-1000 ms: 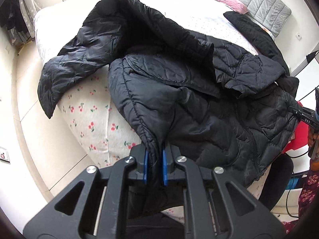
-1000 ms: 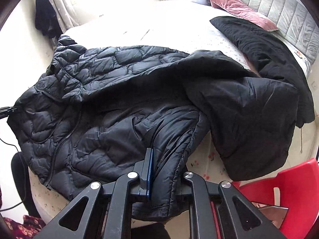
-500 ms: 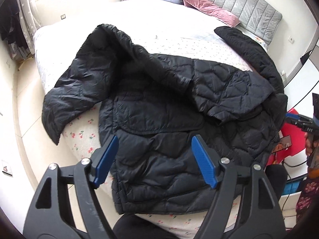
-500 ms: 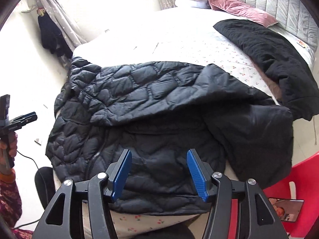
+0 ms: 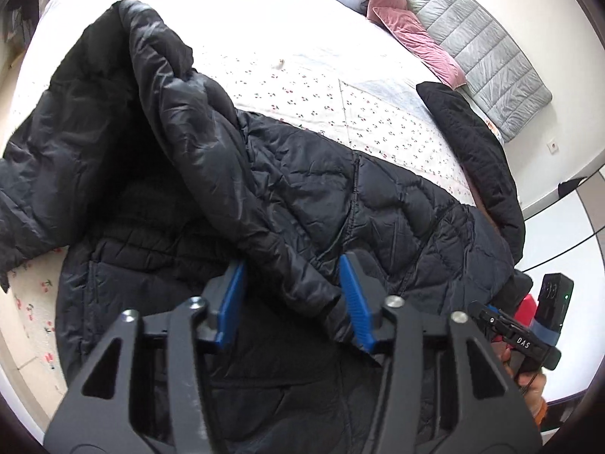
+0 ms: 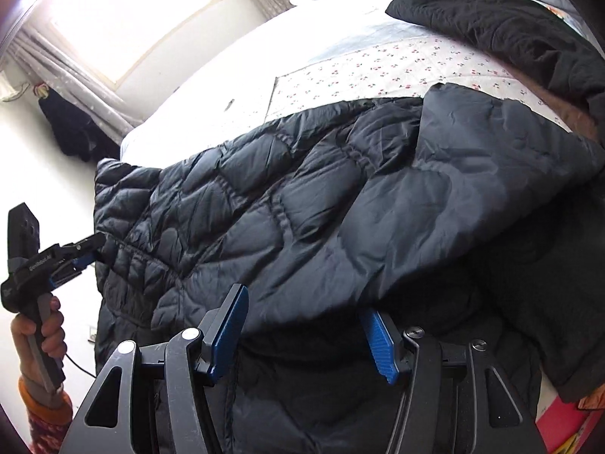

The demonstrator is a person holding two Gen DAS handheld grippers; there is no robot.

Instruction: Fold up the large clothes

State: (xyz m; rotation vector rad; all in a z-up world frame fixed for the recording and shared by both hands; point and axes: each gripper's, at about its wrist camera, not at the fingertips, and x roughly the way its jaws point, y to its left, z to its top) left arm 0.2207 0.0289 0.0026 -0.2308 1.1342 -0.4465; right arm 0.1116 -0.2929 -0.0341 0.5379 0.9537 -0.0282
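Observation:
A black quilted puffer jacket [image 5: 378, 204] lies spread on the bed [image 5: 321, 87], its upper part folded over toward me. My left gripper [image 5: 293, 299] hovers low over the jacket. Its jaws are closing, a shiny fold of the jacket runs between the blue pads [image 5: 230, 302], and no pad squeezes it. In the right wrist view the jacket [image 6: 302, 208] fills the middle. My right gripper [image 6: 302, 336] straddles the folded-over edge with closing jaws, the pads [image 6: 378, 340] still apart from the cloth. The left gripper [image 6: 90, 249] shows there at the jacket's left edge, held by a hand [image 6: 49, 333].
A second black garment [image 5: 472, 143] lies on the bed's far right. Pink pillows [image 5: 408, 30] and a grey padded headboard [image 5: 491, 56] are beyond it. Something red [image 6: 559, 427] stands at the bed's near right corner. Dark clothes [image 6: 72, 128] hang by the curtain.
Both grippers were shut on the jacket's hem a second ago, then opened wide and let it drop. They have since moved forward over the folded edge, with jaws narrower.

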